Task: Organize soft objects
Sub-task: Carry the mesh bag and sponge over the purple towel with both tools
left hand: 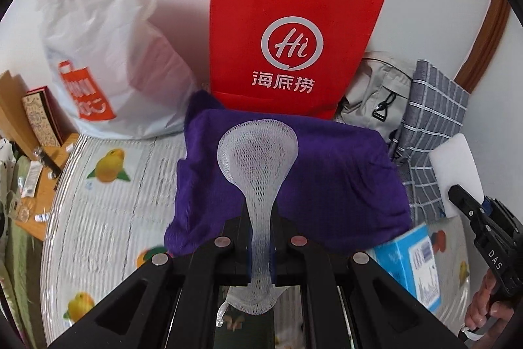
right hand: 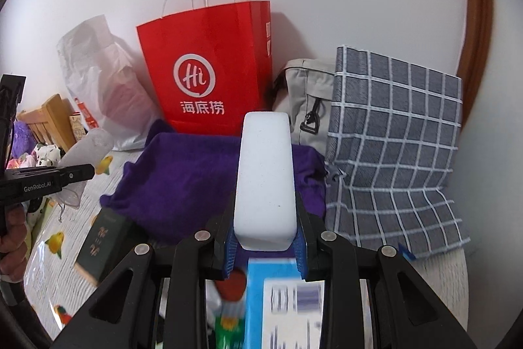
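Observation:
My left gripper (left hand: 260, 246) is shut on a white mesh net sleeve (left hand: 258, 152) and holds it up over a purple cloth (left hand: 327, 182) that lies on the table. My right gripper (right hand: 265, 246) is shut on a white sponge block (right hand: 264, 179) that sticks forward over the same purple cloth (right hand: 183, 182). The sponge (left hand: 457, 165) and the right gripper (left hand: 480, 218) show at the right edge of the left wrist view. The left gripper (right hand: 88, 173) with the mesh sleeve (right hand: 85, 149) shows at the left of the right wrist view.
A red paper bag (left hand: 291, 35) stands against the wall behind the cloth. A white plastic bag (left hand: 108, 54) is to its left, a grey backpack (right hand: 307, 100) and a grey checked bag (right hand: 392, 136) to its right. A blue box (left hand: 412, 260) and a dark box (right hand: 101, 241) lie on the fruit-print table cover (left hand: 108, 201).

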{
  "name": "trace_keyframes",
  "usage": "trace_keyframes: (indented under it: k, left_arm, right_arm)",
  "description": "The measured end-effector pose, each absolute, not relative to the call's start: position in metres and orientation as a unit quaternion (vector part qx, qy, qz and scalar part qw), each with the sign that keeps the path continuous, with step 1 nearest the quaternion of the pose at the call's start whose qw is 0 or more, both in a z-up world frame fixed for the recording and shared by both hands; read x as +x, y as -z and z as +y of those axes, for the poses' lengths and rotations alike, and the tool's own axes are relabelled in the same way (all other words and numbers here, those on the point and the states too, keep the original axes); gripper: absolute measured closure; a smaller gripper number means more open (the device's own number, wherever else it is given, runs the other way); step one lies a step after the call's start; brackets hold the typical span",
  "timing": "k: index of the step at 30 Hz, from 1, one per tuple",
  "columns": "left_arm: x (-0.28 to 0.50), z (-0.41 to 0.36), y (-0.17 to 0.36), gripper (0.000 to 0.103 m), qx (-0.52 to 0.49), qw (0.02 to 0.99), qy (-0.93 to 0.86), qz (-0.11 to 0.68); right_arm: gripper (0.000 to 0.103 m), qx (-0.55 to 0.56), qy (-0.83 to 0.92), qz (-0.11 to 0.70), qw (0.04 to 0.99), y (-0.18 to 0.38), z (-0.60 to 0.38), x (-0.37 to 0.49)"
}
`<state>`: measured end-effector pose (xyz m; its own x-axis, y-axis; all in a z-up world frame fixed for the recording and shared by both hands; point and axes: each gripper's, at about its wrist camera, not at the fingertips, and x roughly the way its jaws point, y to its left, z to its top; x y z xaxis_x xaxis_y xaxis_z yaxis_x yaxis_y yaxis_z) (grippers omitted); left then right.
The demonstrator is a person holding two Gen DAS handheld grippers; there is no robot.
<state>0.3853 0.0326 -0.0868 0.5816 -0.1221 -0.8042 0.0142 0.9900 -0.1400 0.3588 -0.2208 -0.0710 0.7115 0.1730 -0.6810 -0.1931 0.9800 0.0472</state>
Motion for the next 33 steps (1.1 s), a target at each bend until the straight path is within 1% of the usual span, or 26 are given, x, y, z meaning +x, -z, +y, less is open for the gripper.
trace_keyframes:
  k: [7, 12, 17, 26, 33]
  left_arm:
    - [0.43, 0.027, 0.105, 0.096, -0.058, 0.877, 0.037, 0.475]
    - [0.459, 0.03, 0.121, 0.096, -0.08, 0.869, 0.04, 0.487]
    - [0.483, 0.036, 0.145, 0.096, -0.095, 0.858, 0.038, 0.504]
    - [0.507, 0.035, 0.176, 0.096, -0.114, 0.84, 0.059, 0.527]
    - [0.514, 0.038, 0.187, 0.096, -0.125, 0.836, 0.051, 0.532]
  right_arm:
    - [0.074, -0.017, -0.108, 0.379, 0.919, 0.086, -0.211, 0.406]
    - [0.074, -0.022, -0.11, 0.384, 0.916, 0.096, -0.205, 0.438]
    - [0.074, -0.018, -0.108, 0.399, 0.91, 0.119, -0.207, 0.459]
    - [0.074, -0.024, -0.104, 0.457, 0.883, 0.172, -0.208, 0.486]
    - [0.074, -0.002, -0.11, 0.488, 0.866, 0.188, -0.214, 0.496]
